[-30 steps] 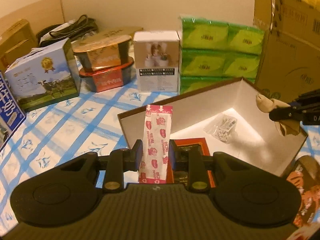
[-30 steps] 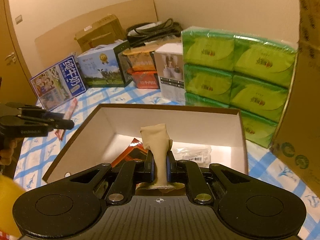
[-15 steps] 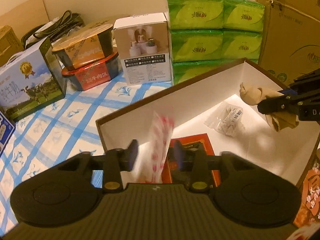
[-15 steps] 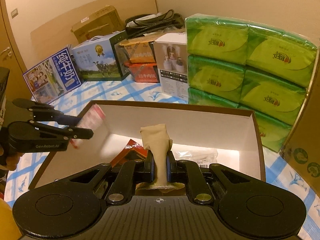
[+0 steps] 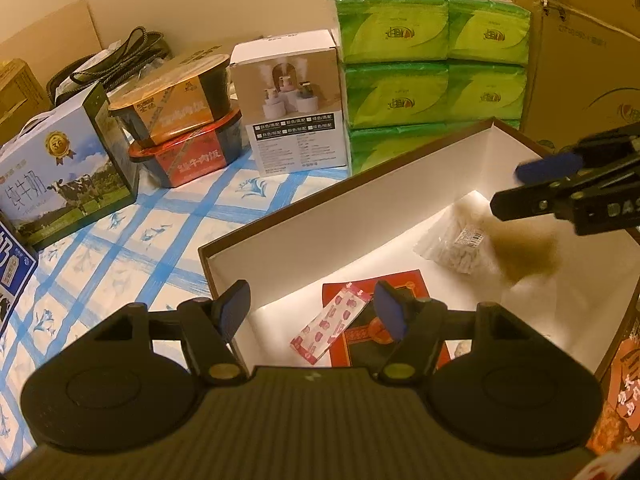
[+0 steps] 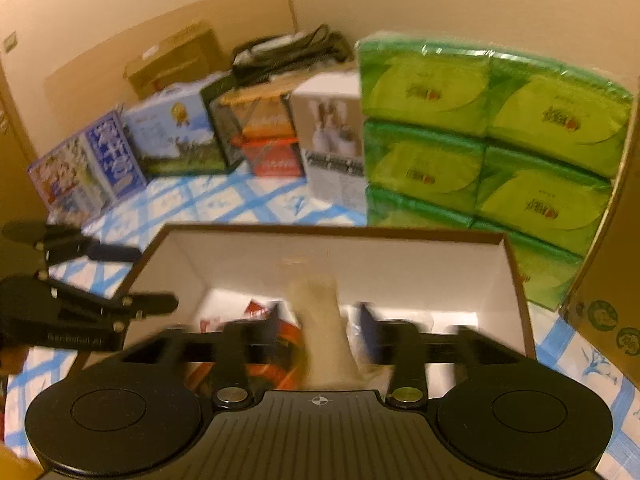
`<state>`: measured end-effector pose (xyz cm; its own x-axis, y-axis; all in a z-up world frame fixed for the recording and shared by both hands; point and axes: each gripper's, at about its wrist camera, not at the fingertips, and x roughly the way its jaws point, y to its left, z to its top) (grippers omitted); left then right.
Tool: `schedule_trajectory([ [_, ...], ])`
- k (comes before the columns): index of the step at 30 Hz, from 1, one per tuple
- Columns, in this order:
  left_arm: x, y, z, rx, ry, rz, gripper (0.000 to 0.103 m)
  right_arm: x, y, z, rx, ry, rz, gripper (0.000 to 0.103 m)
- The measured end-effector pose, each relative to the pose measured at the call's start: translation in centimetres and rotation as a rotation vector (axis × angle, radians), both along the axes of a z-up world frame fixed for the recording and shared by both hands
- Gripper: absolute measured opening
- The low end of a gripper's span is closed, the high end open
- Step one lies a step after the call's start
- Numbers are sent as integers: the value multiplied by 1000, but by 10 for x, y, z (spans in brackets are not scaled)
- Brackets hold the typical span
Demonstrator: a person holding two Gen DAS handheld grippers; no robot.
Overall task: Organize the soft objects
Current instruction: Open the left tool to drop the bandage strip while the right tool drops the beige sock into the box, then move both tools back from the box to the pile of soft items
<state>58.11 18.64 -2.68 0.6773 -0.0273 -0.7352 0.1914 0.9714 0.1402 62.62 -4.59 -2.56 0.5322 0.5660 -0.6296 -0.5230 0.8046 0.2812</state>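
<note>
An open box with a brown rim (image 5: 280, 222) and white inside sits on the blue-checked cloth. My left gripper (image 5: 314, 312) hangs over its near corner, jaws opening, nothing between them. The pink-and-white packet (image 5: 330, 326) lies flat on the box floor below, partly on a red card (image 5: 404, 282). My right gripper (image 6: 320, 328) is over the box (image 6: 320, 229), jaws opening. A blurred beige cloth (image 6: 320, 320) is between them, untouched by the pads. In the left wrist view the cloth (image 5: 524, 248) drops below the right gripper (image 5: 532, 186), beside a clear bag (image 5: 452, 240).
Behind the box stand stacked green tissue packs (image 5: 432, 64), a white carton (image 5: 292, 104), two stacked food bowls (image 5: 180, 120) and a milk carton (image 5: 64, 168). A large cardboard box (image 5: 580, 60) rises at the right. My left gripper (image 6: 100, 280) shows at the right wrist view's left edge.
Both grippers moved in over the box and opened. The pink-and-white packet left the left gripper and now lies in the box. The beige cloth has come free of the right gripper and is falling.
</note>
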Motion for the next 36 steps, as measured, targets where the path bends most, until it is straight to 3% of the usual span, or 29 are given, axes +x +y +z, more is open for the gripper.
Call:
schedule_trajectory([
  [9,-14,19,11,-35,-13,69,66,-13,-10,14,-8,-45,-10,66],
  [15,-50,48,32,-57,-36,144,66,-47,-37,33,21,-90,-22,66],
  [25,-156,99,57,-46,-49,334,66,-123,-107,70,144,-81,-88,66],
  [36,-290,71,74,-22,-68,390,66,-224,-161,70,172,0,-79,66],
])
